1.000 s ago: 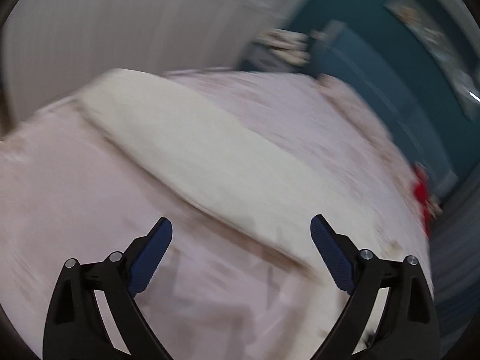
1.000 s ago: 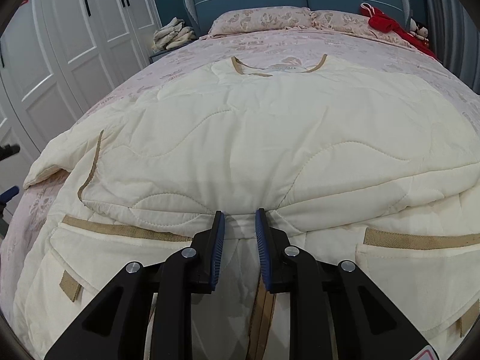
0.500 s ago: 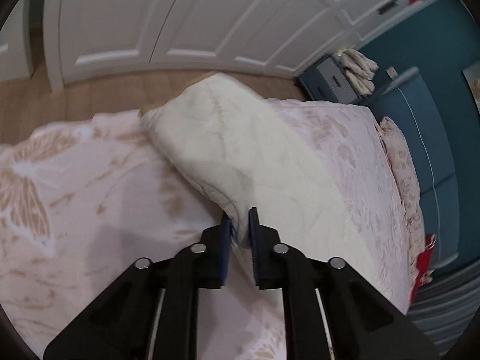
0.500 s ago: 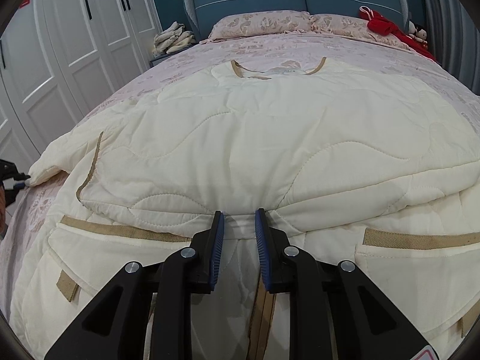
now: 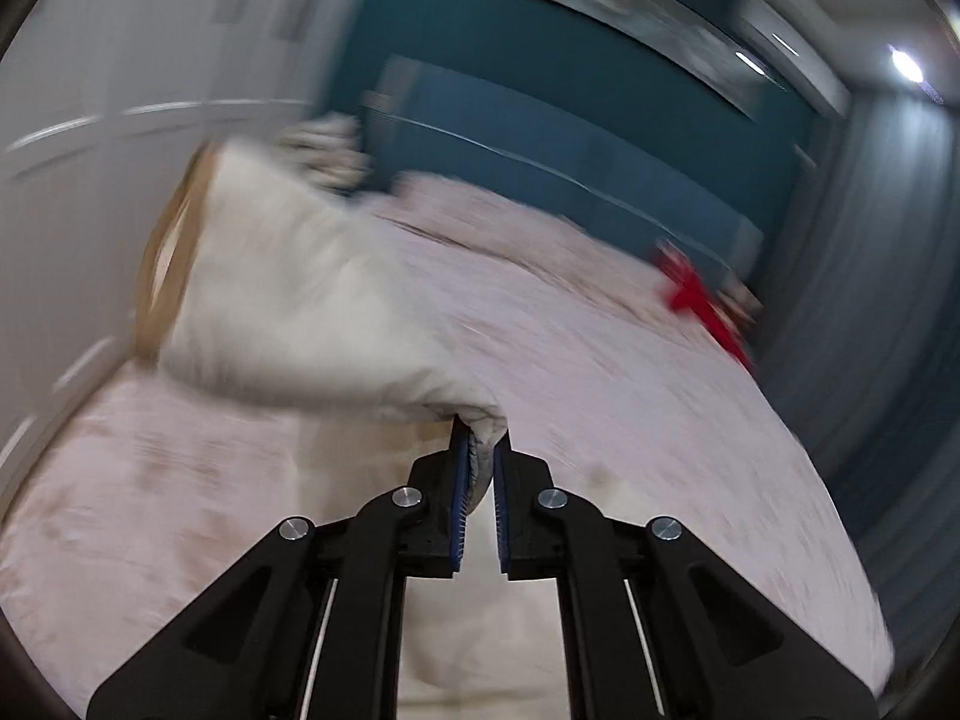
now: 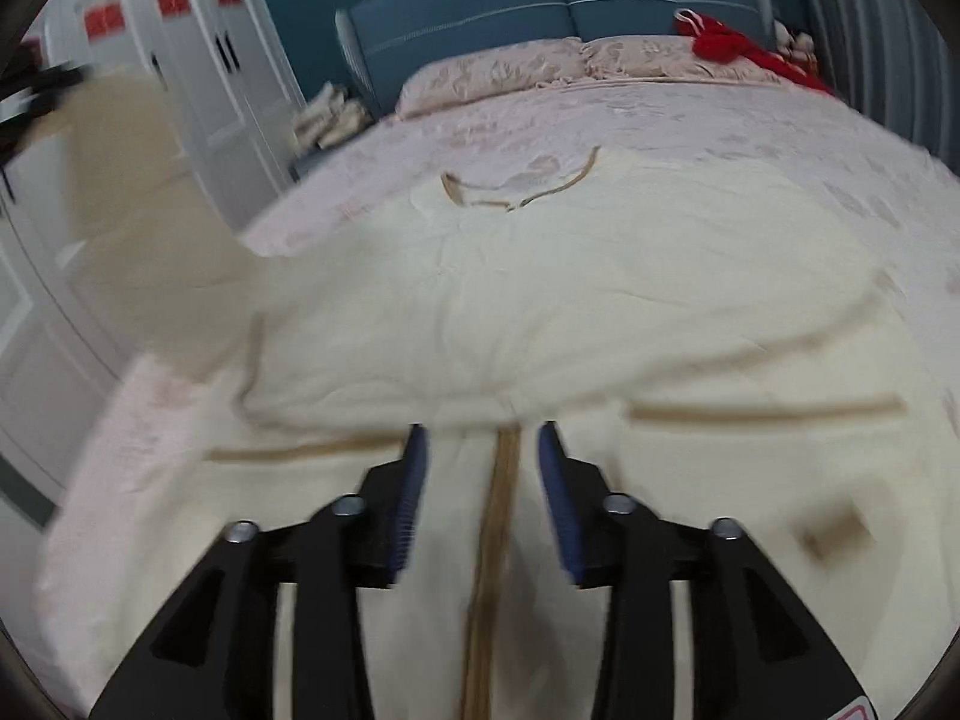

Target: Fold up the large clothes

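Observation:
A large cream quilted coat (image 6: 570, 312) with tan trim lies spread on the pink bed, collar toward the headboard. My left gripper (image 5: 478, 441) is shut on the coat's left sleeve (image 5: 288, 312) and holds it lifted off the bed; the tan cuff hangs at the far end. The raised sleeve also shows in the right wrist view (image 6: 132, 192), at the left. My right gripper (image 6: 480, 456) is open just above the coat's lower middle, its fingers on either side of the tan front band (image 6: 498, 516).
The pink floral bedspread (image 6: 720, 120) covers the bed, with pillows (image 6: 498, 69) and a red item (image 6: 738, 48) by the blue headboard (image 6: 540, 6). White wardrobe doors (image 6: 240, 60) stand on the left. A bedside stand with folded cloths (image 6: 330, 114) is beside them.
My left gripper closed on the sleeve and lifted it up off the bed. My right gripper let go of the coat's middle fold and opened.

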### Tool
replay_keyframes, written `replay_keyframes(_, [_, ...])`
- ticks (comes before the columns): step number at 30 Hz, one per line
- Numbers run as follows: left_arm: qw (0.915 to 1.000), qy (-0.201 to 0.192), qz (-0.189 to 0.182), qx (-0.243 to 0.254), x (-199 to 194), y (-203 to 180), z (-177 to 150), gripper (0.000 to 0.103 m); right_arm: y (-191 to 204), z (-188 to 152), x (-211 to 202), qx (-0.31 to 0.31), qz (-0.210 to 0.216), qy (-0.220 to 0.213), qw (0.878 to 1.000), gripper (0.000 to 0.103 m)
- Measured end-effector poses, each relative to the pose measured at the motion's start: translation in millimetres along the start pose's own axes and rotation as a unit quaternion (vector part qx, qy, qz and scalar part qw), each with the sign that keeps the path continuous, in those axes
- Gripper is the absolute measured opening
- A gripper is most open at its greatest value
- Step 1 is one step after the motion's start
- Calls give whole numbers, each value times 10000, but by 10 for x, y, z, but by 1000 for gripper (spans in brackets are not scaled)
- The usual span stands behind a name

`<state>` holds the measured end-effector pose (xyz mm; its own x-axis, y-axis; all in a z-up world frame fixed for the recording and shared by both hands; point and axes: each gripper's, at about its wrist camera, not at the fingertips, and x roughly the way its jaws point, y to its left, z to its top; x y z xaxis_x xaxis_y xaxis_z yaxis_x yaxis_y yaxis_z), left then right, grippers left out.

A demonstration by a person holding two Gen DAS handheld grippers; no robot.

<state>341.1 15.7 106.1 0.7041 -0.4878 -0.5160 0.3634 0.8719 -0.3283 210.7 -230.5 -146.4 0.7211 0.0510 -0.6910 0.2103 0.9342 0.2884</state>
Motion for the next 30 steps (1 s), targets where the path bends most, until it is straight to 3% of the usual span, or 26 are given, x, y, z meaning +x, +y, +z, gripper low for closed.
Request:
replay_keyframes(1, [9997,156,-164,119,91,-201,-122,13,-83,-54,-172,-6,-42,-19,10000,49])
replay_keyframes(3, [9972,579,-405,256,319,-572,-516,33,-245,-134,-411,-35,-149,-29,9999,54])
replay_keyframes(4, [9952,823,-469,252,461,-716,-779,56,-375,-188,-556,-28,-239,-21,9997,57])
replay_keyframes(5, [9936,1020,-466,165,564,-798,-999,72,-459,-213,-631,3,-304,-12,9995,60])
replay_keyframes(7, [9896,1368,-431,-143,771,-812,-1465,74,-664,-277,-768,135,-413,19,9991,62])
replay_keyframes(11, [9755,1809,-462,-1162,874,-413,-1899,74,-1002,-288,-889,384,-551,86,9977,63])
replay_keyframes(15, [9625,1604,-203,-2178,861,238,-1849,74,-1152,-147,-829,569,-456,58,9973,63])
replay_keyframes(20, [9482,1296,252,-2888,805,959,-1643,74,-1267,261,-601,834,-287,-116,9960,63])
replay_keyframes(26, [9143,1318,285,-3820,932,1449,-1693,74,-1340,744,-190,914,-459,-201,9946,63])
replay_keyframes(30, [8943,1323,179,-4272,1018,1610,-1785,73,-1570,915,128,1543,-468,-20,9869,63])
